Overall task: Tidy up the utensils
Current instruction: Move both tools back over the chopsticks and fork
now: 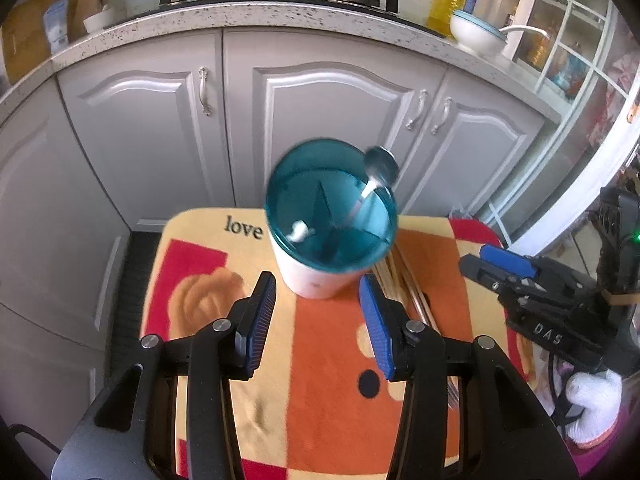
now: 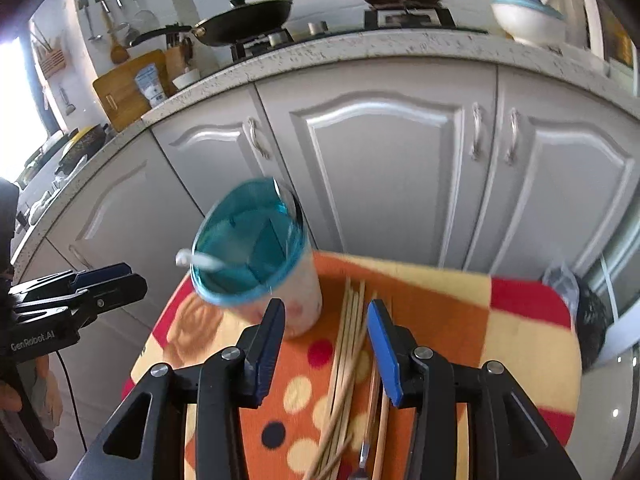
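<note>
Teal-rimmed white holder [image 1: 320, 240] stands on the fleecy orange table [image 1: 320, 360], a metal spoon [image 1: 380, 168] inside; thin wooden chopsticks [image 2: 348, 344] lie beside. Both tools, left [image 1: 318, 320] and right [image 2: 326, 344], gape wide, holding nothing.

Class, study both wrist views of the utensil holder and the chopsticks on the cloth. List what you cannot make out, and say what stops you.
- Spoon in the holder: motion blur smears it in the left view; only its white handle end shows in the right view.
- Chopsticks: blurred in the right view, near ends cut by the bottom edge, so no count.
- Fork: cut off at the bottom edge, right view.
- Holder's compartments: blurred in the right view.
</note>
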A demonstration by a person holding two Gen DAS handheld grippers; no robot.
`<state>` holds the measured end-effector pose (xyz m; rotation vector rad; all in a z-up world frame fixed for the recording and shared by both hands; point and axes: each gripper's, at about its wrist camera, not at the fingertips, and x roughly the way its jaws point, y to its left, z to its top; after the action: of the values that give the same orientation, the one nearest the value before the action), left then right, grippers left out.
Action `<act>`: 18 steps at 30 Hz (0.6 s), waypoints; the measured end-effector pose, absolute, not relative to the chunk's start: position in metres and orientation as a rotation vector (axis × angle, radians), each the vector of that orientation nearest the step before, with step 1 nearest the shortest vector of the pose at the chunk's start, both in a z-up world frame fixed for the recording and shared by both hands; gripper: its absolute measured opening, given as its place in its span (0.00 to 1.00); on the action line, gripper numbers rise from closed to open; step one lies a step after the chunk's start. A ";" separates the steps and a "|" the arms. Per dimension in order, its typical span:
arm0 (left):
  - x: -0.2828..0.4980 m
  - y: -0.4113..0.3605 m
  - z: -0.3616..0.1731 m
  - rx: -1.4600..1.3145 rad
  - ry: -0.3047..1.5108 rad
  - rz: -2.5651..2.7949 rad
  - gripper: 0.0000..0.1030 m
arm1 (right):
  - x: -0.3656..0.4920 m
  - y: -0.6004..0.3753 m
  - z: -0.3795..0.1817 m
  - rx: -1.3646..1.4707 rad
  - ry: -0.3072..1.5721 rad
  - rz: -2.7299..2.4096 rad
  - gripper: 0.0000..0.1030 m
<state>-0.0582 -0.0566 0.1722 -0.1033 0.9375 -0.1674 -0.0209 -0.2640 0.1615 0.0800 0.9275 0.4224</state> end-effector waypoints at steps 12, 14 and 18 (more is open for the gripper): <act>-0.085 -0.095 0.153 -0.047 0.925 -0.188 0.42 | -0.064 -0.281 0.155 0.097 0.953 0.368 0.40; -0.088 -0.098 0.152 -0.044 0.926 -0.190 0.42 | -0.070 -0.282 0.153 0.093 0.954 0.362 0.40; -0.091 -0.103 0.150 -0.035 0.918 -0.192 0.42 | -0.078 -0.285 0.150 0.095 0.958 0.351 0.41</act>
<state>-0.0915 -0.1027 0.1497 -0.0355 0.9180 -0.1924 -0.0778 -0.2854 0.1504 0.0953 0.9585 0.3515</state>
